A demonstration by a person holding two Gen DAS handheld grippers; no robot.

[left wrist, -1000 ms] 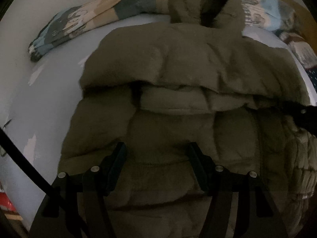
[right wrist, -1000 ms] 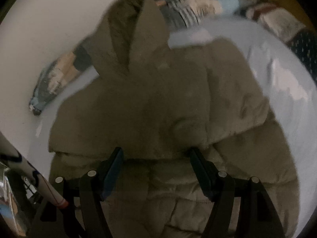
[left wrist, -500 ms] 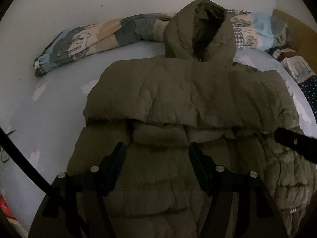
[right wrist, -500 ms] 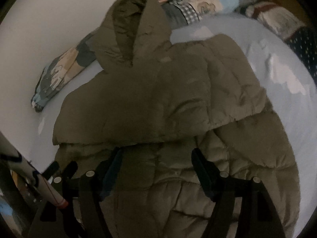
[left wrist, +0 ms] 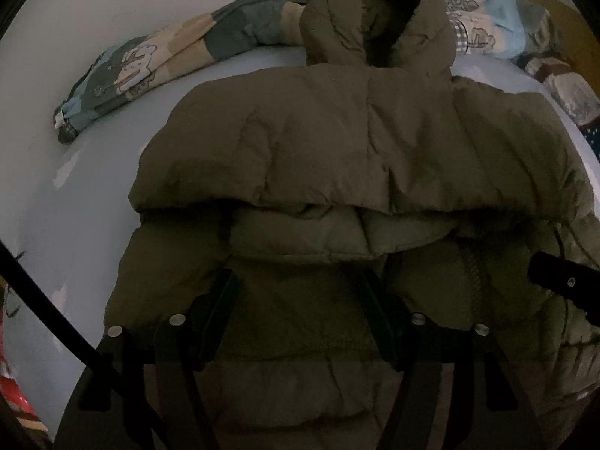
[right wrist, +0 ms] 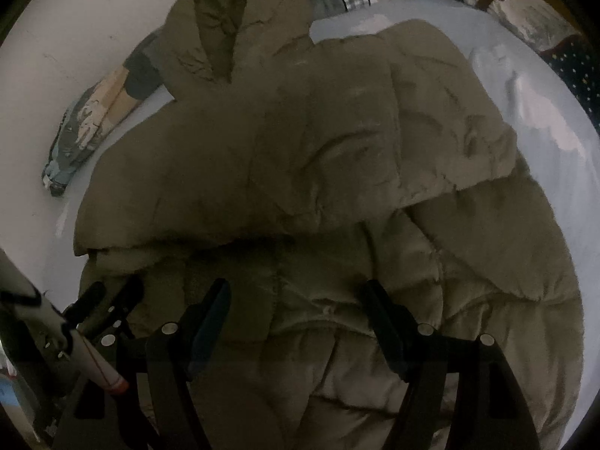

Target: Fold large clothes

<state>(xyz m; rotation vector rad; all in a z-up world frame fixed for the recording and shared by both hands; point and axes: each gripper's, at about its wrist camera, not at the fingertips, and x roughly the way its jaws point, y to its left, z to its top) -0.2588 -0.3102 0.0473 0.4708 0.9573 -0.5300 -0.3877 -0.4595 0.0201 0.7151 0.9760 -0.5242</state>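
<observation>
An olive-green puffer jacket (left wrist: 337, 142) with a hood (left wrist: 378, 18) lies on the pale blue bed, its sleeves folded across the body. It fills the right wrist view (right wrist: 318, 150) too. My left gripper (left wrist: 300, 292) is open and empty, just above the jacket's lower half. My right gripper (right wrist: 296, 300) is open and empty over the same area, a little to the right. The right gripper's tip (left wrist: 562, 281) shows at the left wrist view's right edge, and the left gripper (right wrist: 105, 300) at the right wrist view's lower left.
A rolled patterned quilt (left wrist: 150, 71) lies along the white wall behind the jacket, also in the right wrist view (right wrist: 93, 120). More patterned bedding (left wrist: 555, 82) is piled at the far right. Bare blue sheet (left wrist: 75, 195) lies left of the jacket.
Both grippers have moved closer to the jacket, which looks larger in both views. The jacket itself lies the same way, and both grippers stay open.
</observation>
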